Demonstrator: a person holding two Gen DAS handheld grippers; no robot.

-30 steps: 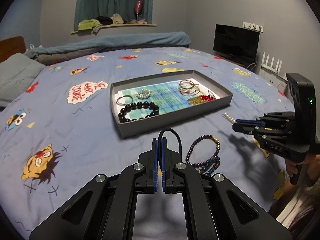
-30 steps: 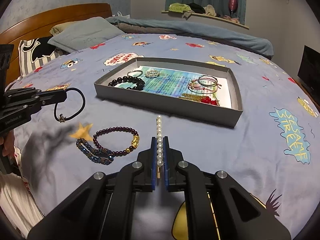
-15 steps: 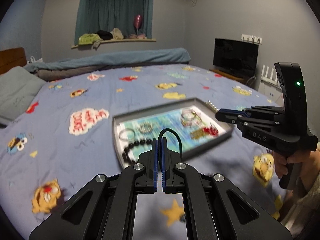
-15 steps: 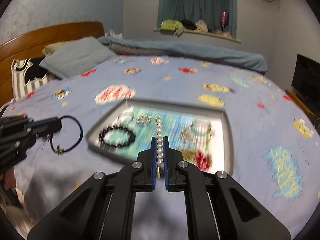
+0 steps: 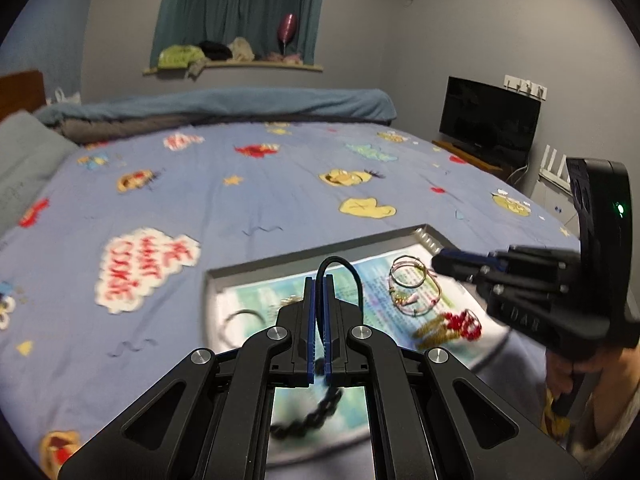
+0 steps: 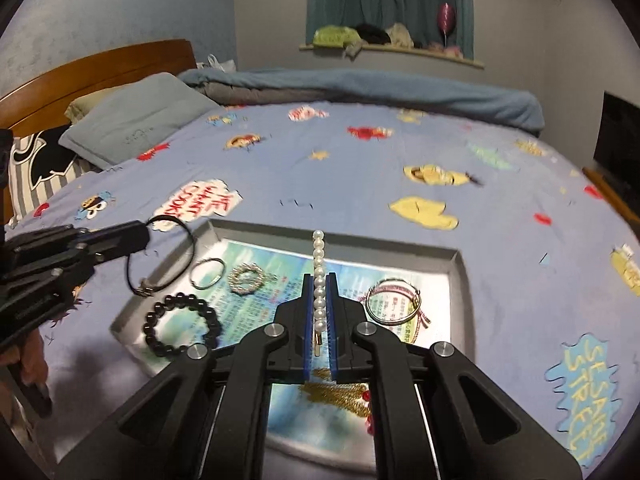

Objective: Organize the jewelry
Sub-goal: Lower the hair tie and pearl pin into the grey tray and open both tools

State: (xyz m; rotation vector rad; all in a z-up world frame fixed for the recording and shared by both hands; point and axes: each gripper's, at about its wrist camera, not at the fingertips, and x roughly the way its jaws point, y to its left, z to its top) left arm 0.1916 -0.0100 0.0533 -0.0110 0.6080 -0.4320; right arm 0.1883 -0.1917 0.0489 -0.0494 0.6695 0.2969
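Observation:
A grey tray (image 6: 460,280) with a blue-green printed liner lies on the bed; it also shows in the left wrist view (image 5: 248,270). It holds a black bead bracelet (image 6: 182,326), a silver ring (image 6: 207,274), a sparkly bracelet (image 6: 246,278), thin bangles (image 6: 394,300) and a gold chain with red beads (image 6: 340,394). My left gripper (image 5: 319,280) is shut on a black cord bracelet (image 5: 348,270) above the tray's left part. My right gripper (image 6: 319,280) is shut on a pearl hair clip (image 6: 318,264) above the tray's middle.
The bed has a blue cartoon-print sheet (image 6: 360,160), pillows (image 6: 132,120) at the left and a wooden headboard (image 6: 100,68). A TV (image 5: 490,120) stands by the right wall. A folded blue blanket (image 6: 360,88) lies along the far edge.
Both grippers have moved forward from the front of the bed to above the tray, each still holding its piece. The loose bracelets on the sheet have dropped out of view.

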